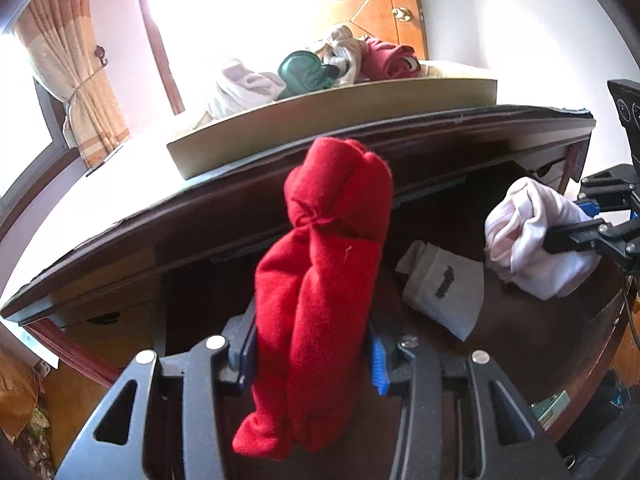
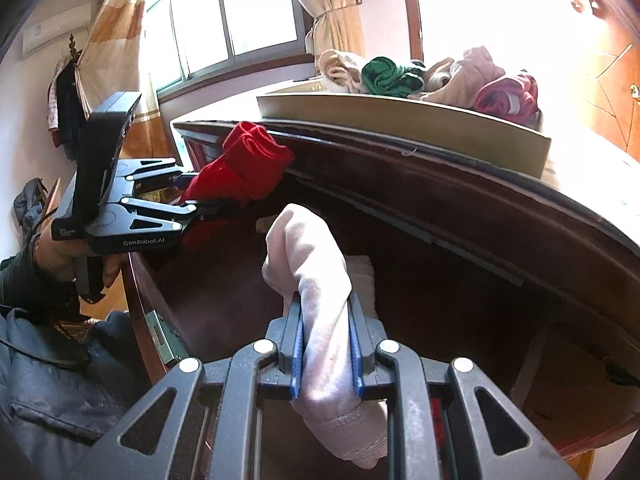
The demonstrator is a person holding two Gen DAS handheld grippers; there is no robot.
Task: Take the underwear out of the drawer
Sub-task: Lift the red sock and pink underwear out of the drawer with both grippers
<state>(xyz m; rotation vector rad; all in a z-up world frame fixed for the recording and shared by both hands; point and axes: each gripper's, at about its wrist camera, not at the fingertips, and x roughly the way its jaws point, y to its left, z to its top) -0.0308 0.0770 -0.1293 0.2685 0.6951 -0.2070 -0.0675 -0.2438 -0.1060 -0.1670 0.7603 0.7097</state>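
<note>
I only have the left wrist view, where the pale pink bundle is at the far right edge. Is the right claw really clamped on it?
Observer: Yes. In the right wrist view the right claw is shut on the pale pink rolled cloth bundle, with blue pads on both sides of it.
Operator: What's holding the left claw?
Observer: A hand in a dark sleeve grips the left claw from behind; that claw holds the red rolled cloth bundle.
Operator: Anything else beyond the tray?
Observer: A window with tied-back curtains lies behind the shallow tan tray.
</note>
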